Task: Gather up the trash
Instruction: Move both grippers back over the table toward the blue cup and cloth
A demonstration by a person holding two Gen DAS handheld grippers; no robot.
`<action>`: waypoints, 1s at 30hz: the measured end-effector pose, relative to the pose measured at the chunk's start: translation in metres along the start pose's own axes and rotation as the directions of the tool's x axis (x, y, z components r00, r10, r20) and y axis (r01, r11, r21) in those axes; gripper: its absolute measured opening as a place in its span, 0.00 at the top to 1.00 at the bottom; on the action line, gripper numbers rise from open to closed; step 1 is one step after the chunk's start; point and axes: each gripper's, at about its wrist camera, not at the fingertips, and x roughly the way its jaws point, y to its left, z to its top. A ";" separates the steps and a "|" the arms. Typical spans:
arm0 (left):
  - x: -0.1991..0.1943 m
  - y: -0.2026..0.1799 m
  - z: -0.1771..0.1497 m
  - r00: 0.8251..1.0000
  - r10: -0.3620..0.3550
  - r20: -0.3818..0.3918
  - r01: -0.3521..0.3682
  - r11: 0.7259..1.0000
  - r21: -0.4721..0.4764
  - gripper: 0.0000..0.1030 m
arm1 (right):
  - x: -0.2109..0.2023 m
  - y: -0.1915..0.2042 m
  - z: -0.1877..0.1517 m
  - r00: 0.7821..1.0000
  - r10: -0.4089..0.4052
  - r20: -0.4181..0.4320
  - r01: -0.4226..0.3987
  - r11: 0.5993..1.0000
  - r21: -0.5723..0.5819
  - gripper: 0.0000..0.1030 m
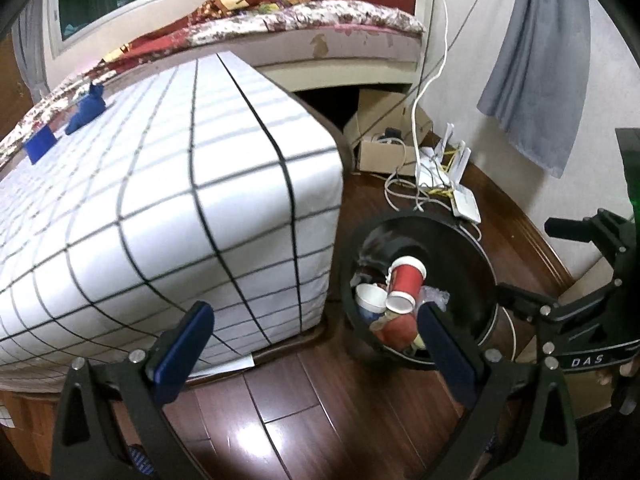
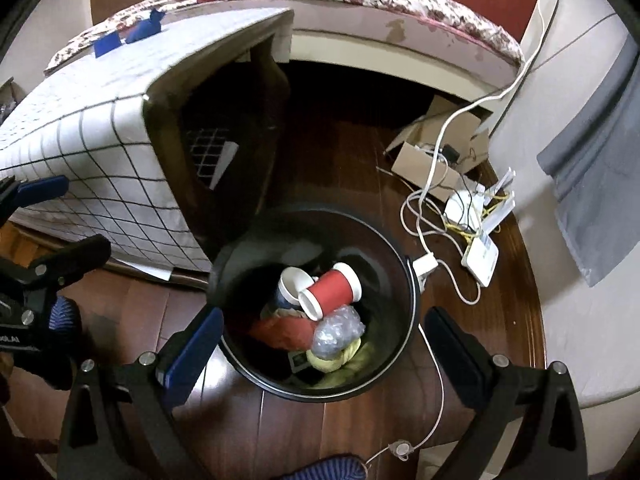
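A round black trash bin [image 2: 400, 344] stands on the dark wood floor beside a checked white table. Inside lie a red paper cup [image 2: 334, 290], a white cup [image 2: 294, 282], crumpled clear plastic [image 2: 338, 332], red and yellow scraps. My right gripper [image 2: 324, 344] is open and empty, right above the bin's near rim. My left gripper [image 1: 316, 340] is open and empty, left of the bin [image 1: 472, 280], its right finger [image 1: 444, 344] over the rim. The red cup [image 1: 406, 280] shows there too. The right gripper [image 1: 532, 304] reaches in from the right in the left wrist view.
The checked table [image 1: 180, 200] carries two blue items [image 1: 86, 108]. A bed with a floral cover [image 1: 340, 20] lies behind. An open cardboard box [image 2: 436, 160], white router [image 2: 480, 256] and tangled cables [image 2: 424, 216] sit on the floor right of the bin. A grey cloth [image 1: 540, 80] hangs on the wall.
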 end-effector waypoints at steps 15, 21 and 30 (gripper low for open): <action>-0.036 0.039 0.020 0.995 0.056 0.084 -0.052 0.998 -0.041 0.01 | -0.042 0.032 0.050 0.987 0.044 0.153 -0.038 0.998 -0.043 0.01; -0.046 0.069 0.028 0.989 0.104 0.109 -0.096 0.992 -0.081 0.01 | -0.048 0.048 0.074 0.978 0.054 0.201 -0.047 0.998 -0.037 0.01; -0.055 0.119 0.030 0.977 0.174 0.125 -0.157 0.978 -0.140 0.01 | -0.046 0.079 0.107 0.964 0.122 0.235 -0.116 0.992 -0.038 0.01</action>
